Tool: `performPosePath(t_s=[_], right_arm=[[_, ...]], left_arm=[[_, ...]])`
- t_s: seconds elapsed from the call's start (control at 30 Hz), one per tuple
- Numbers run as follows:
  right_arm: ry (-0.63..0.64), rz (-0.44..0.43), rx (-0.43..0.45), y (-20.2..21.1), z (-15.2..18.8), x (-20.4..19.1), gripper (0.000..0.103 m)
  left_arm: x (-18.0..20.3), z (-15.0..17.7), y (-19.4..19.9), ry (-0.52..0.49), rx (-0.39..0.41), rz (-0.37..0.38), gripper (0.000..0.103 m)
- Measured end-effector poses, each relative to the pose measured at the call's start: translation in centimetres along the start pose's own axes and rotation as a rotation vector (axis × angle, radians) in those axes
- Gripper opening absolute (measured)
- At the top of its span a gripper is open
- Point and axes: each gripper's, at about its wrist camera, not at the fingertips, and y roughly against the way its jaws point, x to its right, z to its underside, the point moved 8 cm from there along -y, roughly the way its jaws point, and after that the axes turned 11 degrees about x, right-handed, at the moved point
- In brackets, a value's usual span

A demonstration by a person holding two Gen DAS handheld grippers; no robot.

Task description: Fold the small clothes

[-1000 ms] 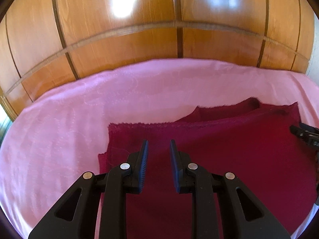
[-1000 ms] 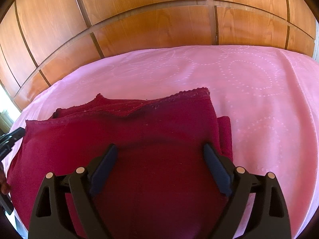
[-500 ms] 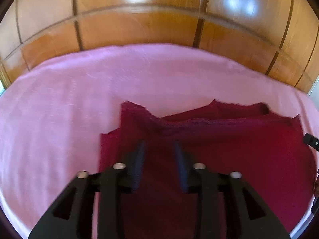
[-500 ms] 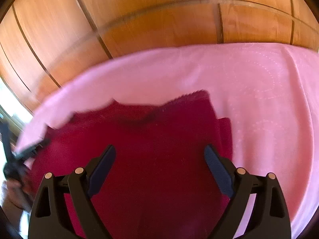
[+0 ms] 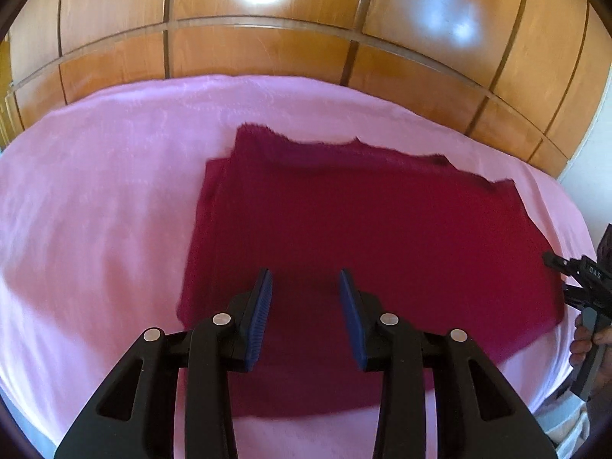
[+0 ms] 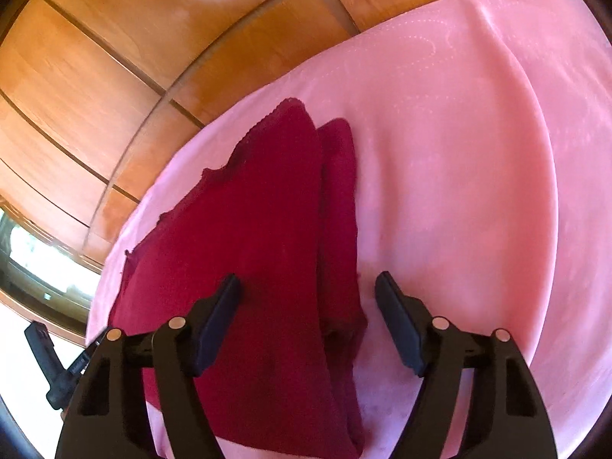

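Left claw [image 5: 306, 298] spread, empty | right claw [image 6: 308, 306] closing (straddles garment [image 6: 244, 252] edge) | pink bedsheet [image 5: 95, 191], wood panels [image 5: 267, 49] behind

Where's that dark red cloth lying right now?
The red cloth lies folded flat on the pink sheet, below the wooden panels; in the right wrist view its right edge sits between the right gripper fingers.

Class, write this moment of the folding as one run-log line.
step: fold | item: dark red garment lying on pink cloth | left claw: open, empty | right claw: closing over garment edge, not gripping
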Motion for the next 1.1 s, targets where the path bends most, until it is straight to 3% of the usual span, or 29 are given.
performPosePath(t_s=[0.07,0.2,0.27,0.4,0.57,0.83,0.97,1.1], right_arm=[[-0.012,-0.007,-0.001,0.2,0.0,0.0,0.072],[0.001,-0.015,-0.037,-0.1,0.5,-0.3,0.053],[0.012,-0.012,-0.046,-0.2,0.7,-0.5,0.049],[0.072,0.017,-0.067,-0.4,0.9,-1.7,0.028],[0.150,-0.020,-0.054,0.8,0.2,-5.7,0.026],[0.234,-0.201,-0.056,0.5,-0.8,-17.2,0.024],[0.285,-0.294,-0.096,-1.6,1.0,-23.8,0.023],[0.357,-0.363,-0.175,-5.5,5.1,-30.2,0.023]], left_arm=[[0.3,0.4,0.5,0.014,-0.002,0.015,0.035],[1.0,1.3,0.8,0.024,-0.018,0.041,0.035],[1.2,1.7,0.3,0.023,-0.040,0.044,0.035],[1.4,2.6,-0.8,0.013,-0.078,0.046,0.038],[0.5,2.0,-0.6,0.113,-0.091,0.100,0.038],[-2.2,-0.8,2.5,0.320,-0.027,0.296,0.038],[-4.3,-2.1,3.8,0.361,0.018,0.299,0.038],[-6.5,-2.6,4.8,0.388,0.047,0.280,0.038]])
